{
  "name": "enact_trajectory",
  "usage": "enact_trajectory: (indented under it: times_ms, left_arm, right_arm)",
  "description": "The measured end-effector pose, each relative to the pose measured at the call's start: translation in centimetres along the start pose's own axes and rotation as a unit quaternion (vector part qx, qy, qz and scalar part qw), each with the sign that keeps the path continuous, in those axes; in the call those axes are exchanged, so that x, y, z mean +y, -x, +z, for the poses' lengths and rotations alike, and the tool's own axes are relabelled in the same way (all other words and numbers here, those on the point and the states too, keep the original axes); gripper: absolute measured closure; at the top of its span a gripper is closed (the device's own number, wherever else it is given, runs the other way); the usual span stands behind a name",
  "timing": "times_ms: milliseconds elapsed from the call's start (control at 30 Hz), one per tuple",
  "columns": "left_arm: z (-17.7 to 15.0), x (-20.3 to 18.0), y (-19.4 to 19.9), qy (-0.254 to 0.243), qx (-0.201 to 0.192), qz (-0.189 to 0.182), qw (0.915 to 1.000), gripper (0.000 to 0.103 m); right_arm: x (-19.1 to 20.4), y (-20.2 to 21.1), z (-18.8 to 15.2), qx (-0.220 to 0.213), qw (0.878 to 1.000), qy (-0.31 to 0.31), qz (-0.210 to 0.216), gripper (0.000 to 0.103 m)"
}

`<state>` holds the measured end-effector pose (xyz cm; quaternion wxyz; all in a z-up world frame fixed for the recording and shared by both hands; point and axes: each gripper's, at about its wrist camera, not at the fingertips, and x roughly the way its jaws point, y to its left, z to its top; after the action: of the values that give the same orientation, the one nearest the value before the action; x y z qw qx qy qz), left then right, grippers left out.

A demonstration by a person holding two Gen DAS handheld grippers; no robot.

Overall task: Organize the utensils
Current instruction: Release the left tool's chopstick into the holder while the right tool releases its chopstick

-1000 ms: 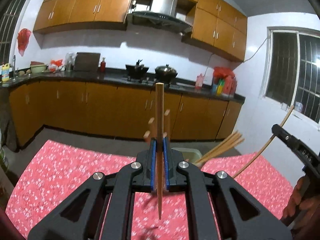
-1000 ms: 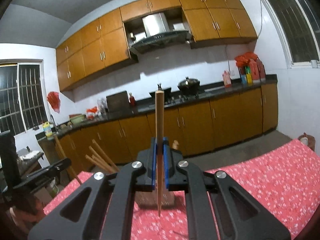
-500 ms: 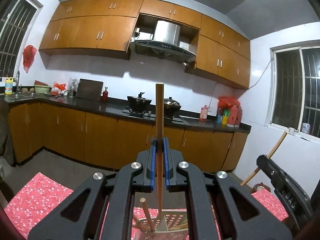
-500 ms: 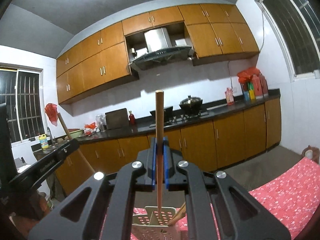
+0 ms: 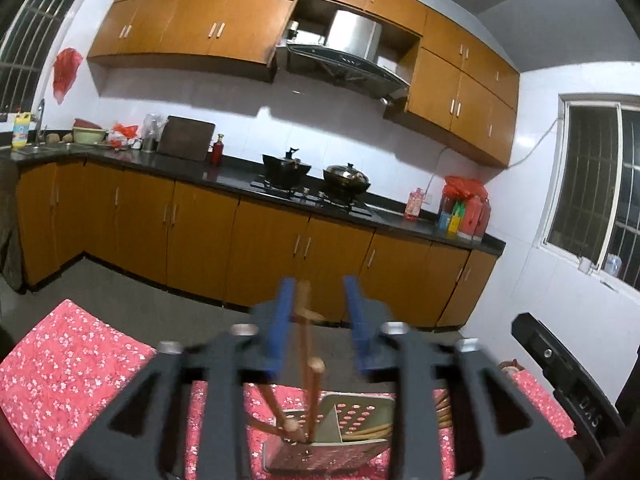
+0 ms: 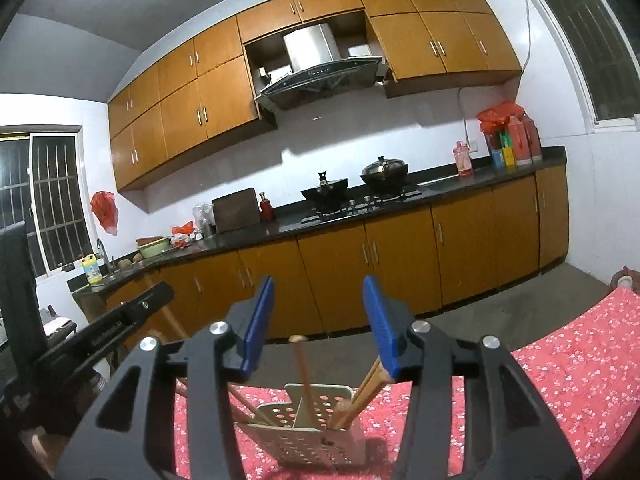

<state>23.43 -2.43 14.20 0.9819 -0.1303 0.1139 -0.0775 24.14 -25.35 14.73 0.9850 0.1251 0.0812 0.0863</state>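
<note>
We see both pairs of tongs poised above a perforated utensil holder (image 5: pixel 352 432) that stands on a tabletop (image 5: pixel 80 376) covered with a red flowered cloth. The left tongs (image 5: pixel 318 320) are opening: their blue pads (image 5: pixel 280 328) stand apart, and a wooden chopstick (image 5: pixel 304 344) rises between them, close to the left-hand pad, though motion blur keeps us from telling whether it touches that pad. Its lower end is down in the holder, among other chopsticks leaning there.

The right tongs (image 6: pixel 320 320) are opening too, their blue pads (image 6: pixel 256 324) well apart. One chopstick (image 6: pixel 302 376) stands nearly upright in the holder's (image 6: pixel 316 420) middle, its rounded top just below the gap between the pads and clear of both. More chopsticks (image 6: pixel 368 388) lean out of the right compartment toward the right-hand pad, and others slant out to the left.

In the right wrist view the left tongs appear at the left edge; in the left wrist view the right tongs show at the right edge. Behind the tabletop runs a kitchen with wooden cabinets (image 6: pixel 400 248).
</note>
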Motion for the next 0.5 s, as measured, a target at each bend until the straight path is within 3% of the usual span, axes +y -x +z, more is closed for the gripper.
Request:
enact_trajectory:
  times_ms: [67,167,433,500]
  left_arm:
    - [0.4,0.4,1.3,0.003,-0.008,-0.002,1.0,0.06]
    - [0.9,0.7,3.2,0.002,-0.013,-0.005,0.9999,0.055]
    - [-0.7,2.8,9.2,-0.026,-0.01,0.009,0.9996,0.01]
    - [-1.5,3.3,10.5,-0.04,-0.007,0.018,0.999,0.007]
  right_arm:
    - [0.0,1.0,0.3,-0.006,1.0,-0.001,-0.001,0.055]
    - [0.0,2.9,0.6,-0.014,1.0,0.0,-0.007,0.044]
    - [0.4,8.1,-1.4,-0.001,0.999,0.028,-0.016,0.012]
    - [0.6,9.6,-2.5,0.005,0.999,0.036,-0.022,0.007]
